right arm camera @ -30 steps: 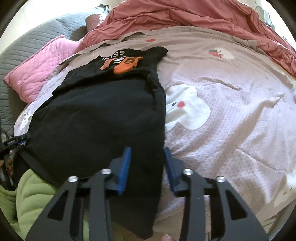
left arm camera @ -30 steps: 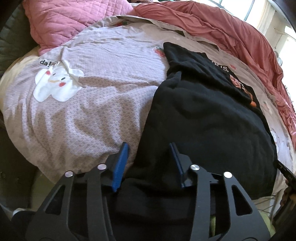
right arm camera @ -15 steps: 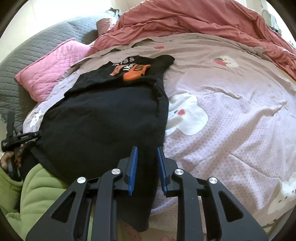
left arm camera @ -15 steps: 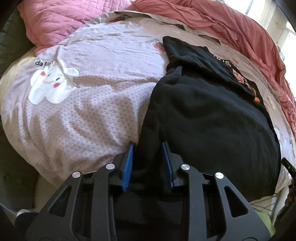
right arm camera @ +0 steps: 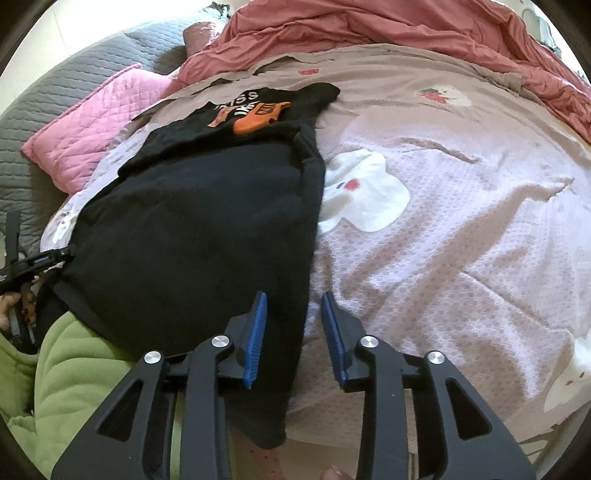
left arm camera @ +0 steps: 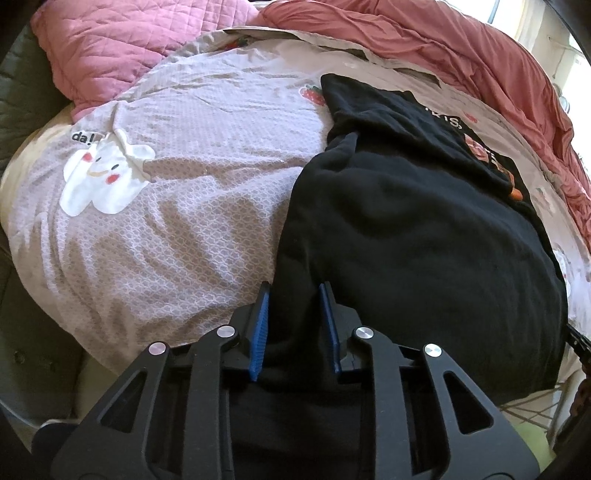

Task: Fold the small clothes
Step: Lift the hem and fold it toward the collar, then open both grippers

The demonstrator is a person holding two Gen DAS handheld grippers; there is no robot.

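A home bedroom: ahead of the gripper [left arm camera: 293, 325] lies a bed with a cartoon-print sheet [left arm camera: 192, 206], a pink pillow [left arm camera: 110, 48] and a rumpled red duvet [left arm camera: 443, 48] beyond.

One black garment [left arm camera: 413, 236] with an orange print; one patterned bed cover [left arm camera: 192, 206]; one pink quilted pillow [right arm camera: 92, 125] at upper left; one rust-red duvet [right arm camera: 388, 26] along the top; two grippers, left gripper [left arm camera: 293, 325] and right gripper [right arm camera: 293, 339]; one green sleeve [right arm camera: 74, 376] at lower left
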